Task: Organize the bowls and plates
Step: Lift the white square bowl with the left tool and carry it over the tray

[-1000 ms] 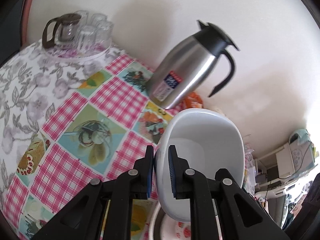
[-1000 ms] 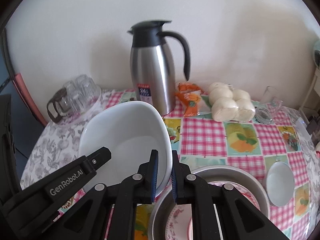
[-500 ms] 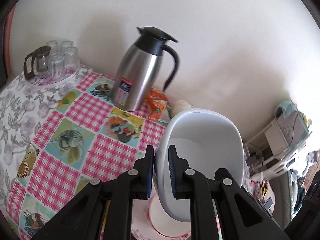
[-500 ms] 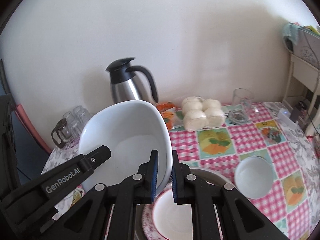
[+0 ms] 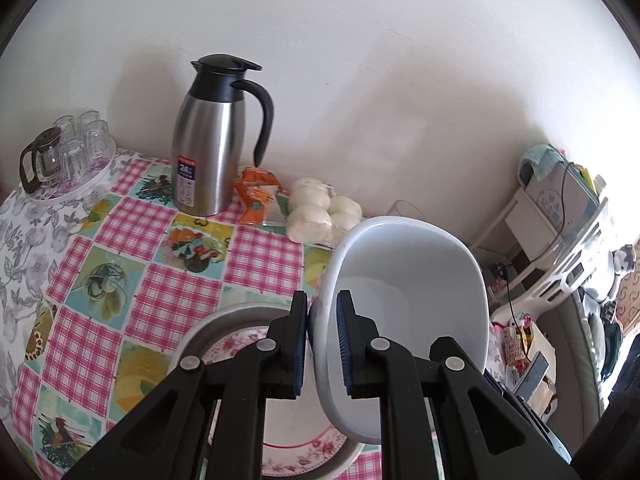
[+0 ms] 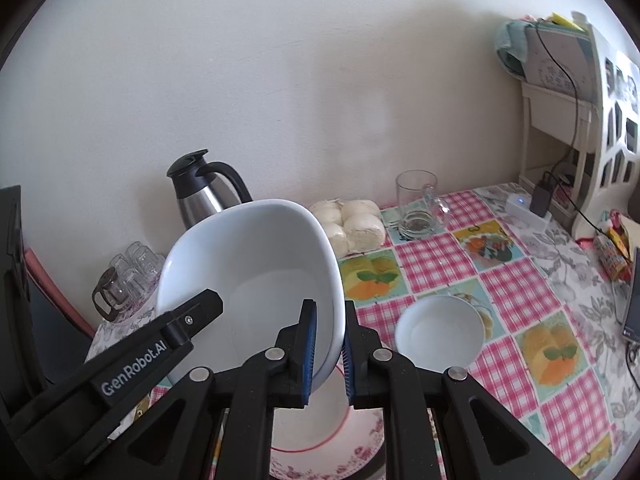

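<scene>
A large white bowl (image 5: 408, 280) (image 6: 256, 272) hangs in the air, held on opposite rims. My left gripper (image 5: 322, 340) is shut on its left rim. My right gripper (image 6: 330, 344) is shut on its right rim. The left gripper's finger also shows in the right wrist view (image 6: 160, 344). Below the bowl lies a floral plate (image 5: 296, 440) (image 6: 344, 452) inside a grey metal pan (image 5: 212, 324). A small white bowl (image 6: 440, 332) sits on the checked tablecloth to the right.
A steel thermos jug (image 5: 208, 148) (image 6: 204, 192), an orange packet (image 5: 256, 196) and bagged white buns (image 5: 320, 212) (image 6: 352, 224) stand by the wall. A tray of glasses (image 5: 64, 156) is far left. A glass mug (image 6: 416, 204), a phone (image 6: 634, 300) and a shelf (image 6: 580, 92) are right.
Both grippers have lifted the large bowl higher and swung right. The thermos has shifted left in both views, and the small bowl, mug and shelf have come further into the right wrist view.
</scene>
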